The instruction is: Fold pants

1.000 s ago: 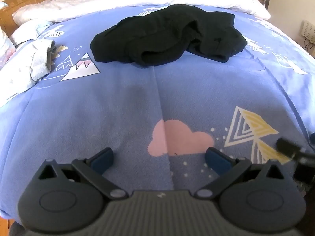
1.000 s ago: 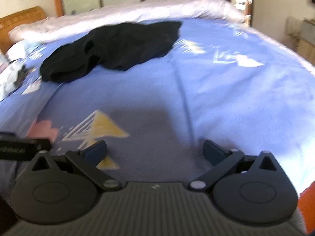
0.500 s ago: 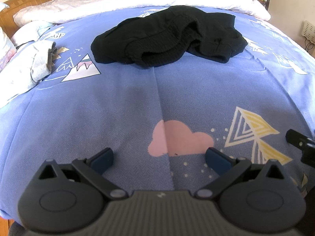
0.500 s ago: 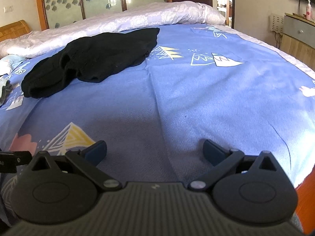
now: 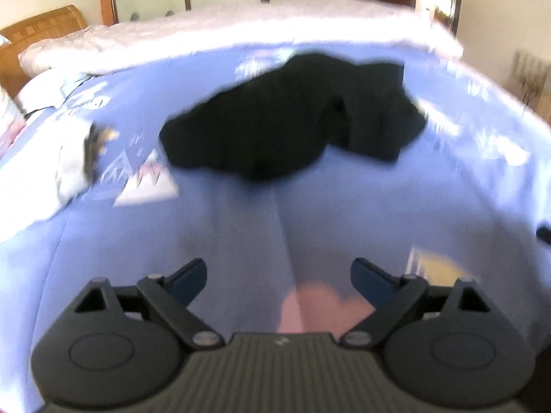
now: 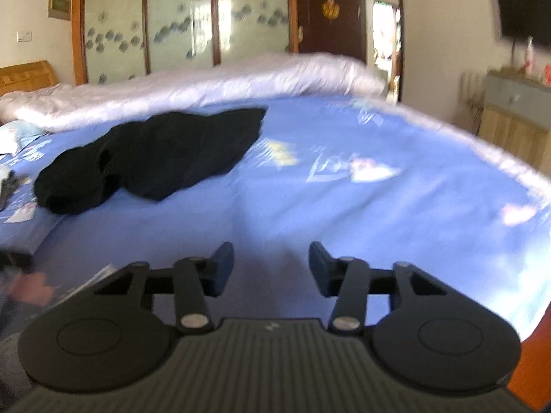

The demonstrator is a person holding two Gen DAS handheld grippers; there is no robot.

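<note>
The black pants (image 5: pixel 292 120) lie crumpled in a heap on the blue patterned bed sheet (image 5: pixel 241 227), ahead of both grippers; they also show at the left in the right wrist view (image 6: pixel 151 161). My left gripper (image 5: pixel 278 275) is open and empty, above the sheet well short of the pants. My right gripper (image 6: pixel 271 268) is empty with its fingers partly closed but still apart, over the sheet to the right of the pants. Both views are motion-blurred.
A white quilt (image 6: pixel 193 93) is rolled along the bed's far side. Light clothing (image 5: pixel 65 168) lies at the left. A wooden headboard (image 5: pixel 41 31) is far left. A cabinet (image 6: pixel 516 117) and wall TV (image 6: pixel 523 7) stand right of the bed.
Both grippers have moved forward and tilted up, so more of the room shows. The right gripper's fingers have narrowed their gap. The pants have not moved.
</note>
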